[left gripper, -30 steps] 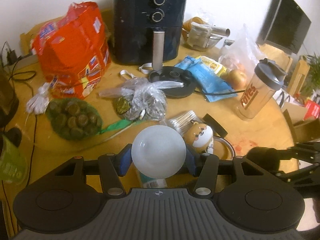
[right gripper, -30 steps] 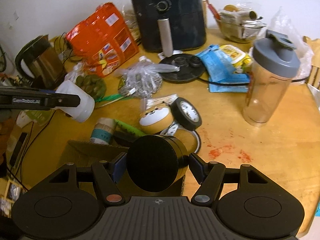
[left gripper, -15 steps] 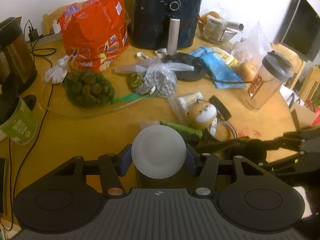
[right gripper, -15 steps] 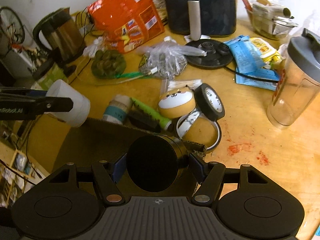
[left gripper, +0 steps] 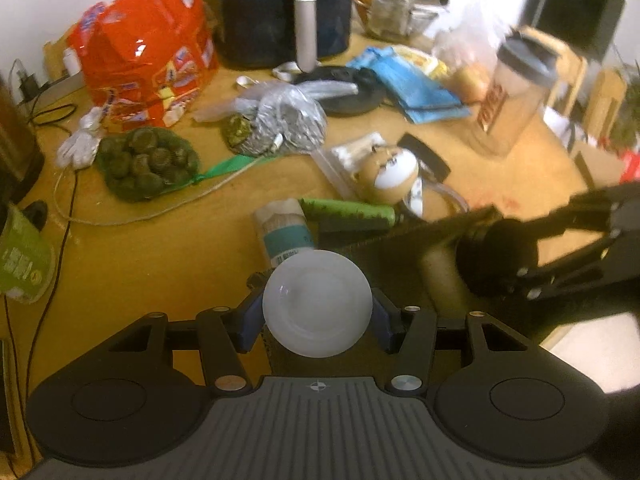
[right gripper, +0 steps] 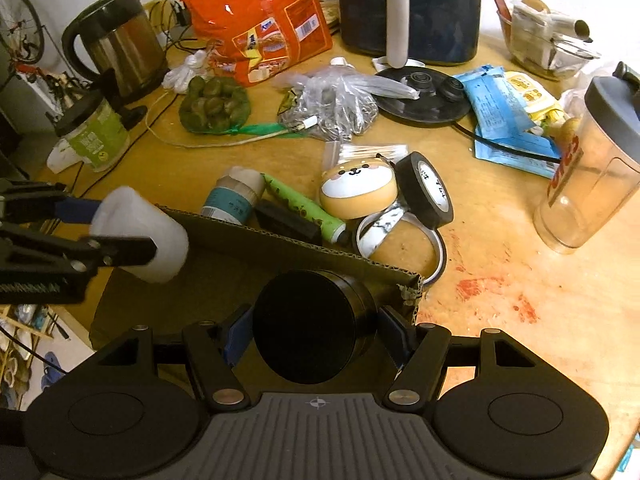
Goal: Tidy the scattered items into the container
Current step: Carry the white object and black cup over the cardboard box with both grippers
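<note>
My left gripper (left gripper: 318,312) is shut on a white plastic jar (left gripper: 317,303), which also shows as the white jar (right gripper: 138,234) at the left of the right wrist view. My right gripper (right gripper: 316,332) is shut on a black round tin (right gripper: 310,326); the same black tin (left gripper: 496,260) appears at the right of the left wrist view. Both are held over the open cardboard box (right gripper: 280,246). Beyond the box's far wall lie a teal-labelled bottle (right gripper: 234,196), a green tube (right gripper: 304,208), a dog-face case (right gripper: 358,190), and a black tape roll (right gripper: 430,190).
On the wooden table (right gripper: 520,280) stand an air fryer (right gripper: 408,4), an orange snack bag (right gripper: 256,20), a kettle (right gripper: 116,40), a shaker bottle (right gripper: 592,168) and a green-labelled jar (right gripper: 92,132). A net of green fruit (right gripper: 212,104), a clear plastic bag (right gripper: 332,104) and blue packets (right gripper: 504,120) lie nearby.
Both grippers have drawn back toward the near table edge and over the cardboard box, each still holding its item. The white jar and the black tin have come closer together.
</note>
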The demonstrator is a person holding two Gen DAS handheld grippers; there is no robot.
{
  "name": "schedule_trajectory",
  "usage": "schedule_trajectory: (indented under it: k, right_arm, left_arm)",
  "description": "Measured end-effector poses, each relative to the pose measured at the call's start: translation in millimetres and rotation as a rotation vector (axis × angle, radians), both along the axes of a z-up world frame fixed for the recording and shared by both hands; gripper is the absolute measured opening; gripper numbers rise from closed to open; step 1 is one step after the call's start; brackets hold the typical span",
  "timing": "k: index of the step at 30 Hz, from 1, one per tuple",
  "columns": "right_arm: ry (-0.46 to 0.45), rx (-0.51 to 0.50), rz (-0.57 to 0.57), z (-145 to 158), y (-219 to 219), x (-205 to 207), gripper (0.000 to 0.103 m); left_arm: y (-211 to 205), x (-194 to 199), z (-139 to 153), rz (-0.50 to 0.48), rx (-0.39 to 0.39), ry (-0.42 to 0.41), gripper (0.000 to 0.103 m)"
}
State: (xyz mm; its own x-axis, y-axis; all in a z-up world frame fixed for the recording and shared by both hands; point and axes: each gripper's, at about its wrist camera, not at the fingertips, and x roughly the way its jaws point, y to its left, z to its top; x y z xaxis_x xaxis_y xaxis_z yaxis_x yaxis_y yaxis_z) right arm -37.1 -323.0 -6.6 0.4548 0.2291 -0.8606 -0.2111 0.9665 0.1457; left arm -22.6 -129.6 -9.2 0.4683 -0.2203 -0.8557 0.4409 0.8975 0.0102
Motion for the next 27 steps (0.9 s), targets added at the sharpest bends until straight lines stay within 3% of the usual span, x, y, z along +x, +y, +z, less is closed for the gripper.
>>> schedule_trajectory:
  k: [13, 27]
  right_arm:
    - [0.017, -0.09, -0.064, -10.2, 17.1, -2.7, 0.069]
    - [0.045, -0.214, 0.023, -28.8, 27.7, 7.5, 0.07]
  left_arm:
    - [-10.0, 1.7, -20.6, -0.156, 0.089, -0.029, 0.053]
    - [-14.9, 2.3, -29.1, -0.12, 0.116, -0.002, 0.053]
